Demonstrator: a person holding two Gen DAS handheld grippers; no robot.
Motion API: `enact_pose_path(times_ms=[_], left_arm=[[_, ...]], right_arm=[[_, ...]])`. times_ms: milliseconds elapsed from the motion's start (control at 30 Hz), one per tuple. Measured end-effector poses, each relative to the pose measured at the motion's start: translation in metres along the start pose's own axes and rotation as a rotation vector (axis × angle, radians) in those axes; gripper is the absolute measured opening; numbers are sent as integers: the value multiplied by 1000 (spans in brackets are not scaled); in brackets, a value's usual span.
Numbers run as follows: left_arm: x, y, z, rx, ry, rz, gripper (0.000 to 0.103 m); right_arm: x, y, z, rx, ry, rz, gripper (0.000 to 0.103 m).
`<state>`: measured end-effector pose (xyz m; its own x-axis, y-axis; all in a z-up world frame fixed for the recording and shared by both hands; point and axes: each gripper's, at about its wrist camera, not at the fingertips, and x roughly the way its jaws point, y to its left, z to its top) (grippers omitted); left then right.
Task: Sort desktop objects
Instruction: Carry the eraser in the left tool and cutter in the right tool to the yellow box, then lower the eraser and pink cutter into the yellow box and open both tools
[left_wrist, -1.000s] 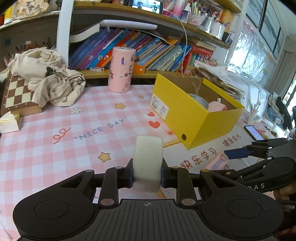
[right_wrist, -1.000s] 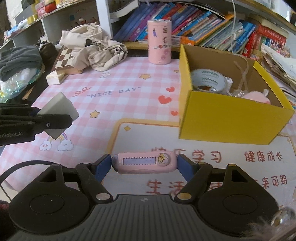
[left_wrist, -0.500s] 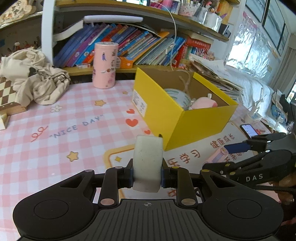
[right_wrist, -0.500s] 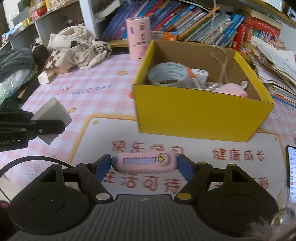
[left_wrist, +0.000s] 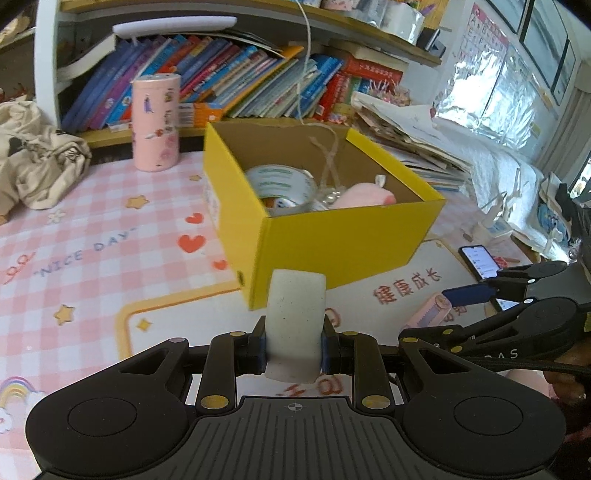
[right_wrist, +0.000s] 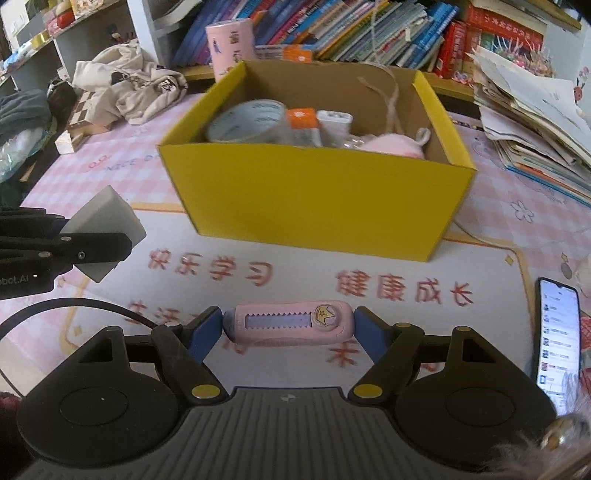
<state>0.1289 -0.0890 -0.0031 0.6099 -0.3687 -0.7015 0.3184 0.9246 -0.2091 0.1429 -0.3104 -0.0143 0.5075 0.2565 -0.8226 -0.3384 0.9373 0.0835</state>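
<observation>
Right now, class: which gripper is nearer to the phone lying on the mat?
Right. The right gripper, shut on the pink utility knife, has the phone just beside it; the left gripper, holding the eraser, is farther away.

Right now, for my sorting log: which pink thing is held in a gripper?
The pink utility knife, clamped endwise in the right gripper; the pink canister stands behind the yellow box.

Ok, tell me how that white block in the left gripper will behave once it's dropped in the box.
The white block looks like an eraser: probably light and slightly rubbery. Its flat faces suggest it won't roll.
</observation>
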Motion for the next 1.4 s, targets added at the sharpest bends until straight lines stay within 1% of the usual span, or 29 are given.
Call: enact_pose_path(times_ms=[300,533,767,867,933,1067,1167,1233,1300,1400], left_arm=[[18,-33,6,17,20,2,24],[28,-45,15,32,31,8,24],[29,-60,28,83,7,-5,24],[24,-66,39,95,-21,-16,24],[18,-69,49,104,-53,-27,24],[4,-72,76,126,-143,-37,24],[-4,-73,98,154,-214,-25,24],[-5,-72,112,165,-252,-10,24],[-1,-69,123,167,-273,6,24],[10,-66,133,174,-272,15,24]], right_arm=[[-2,-36,-9,28,18,7,76],[0,-53,-8,39,20,21,76],[-11,-64,0,44,-31,34,76],[-19,-69,9,40,-65,45,76],[-26,-71,17,39,-95,55,76],[-43,-73,40,9,-185,71,76],[-54,-71,63,-39,-266,80,76],[-54,-70,77,-67,-302,86,76],[-51,-68,91,-90,-330,91,76],[-40,-64,108,-117,-349,94,76]])
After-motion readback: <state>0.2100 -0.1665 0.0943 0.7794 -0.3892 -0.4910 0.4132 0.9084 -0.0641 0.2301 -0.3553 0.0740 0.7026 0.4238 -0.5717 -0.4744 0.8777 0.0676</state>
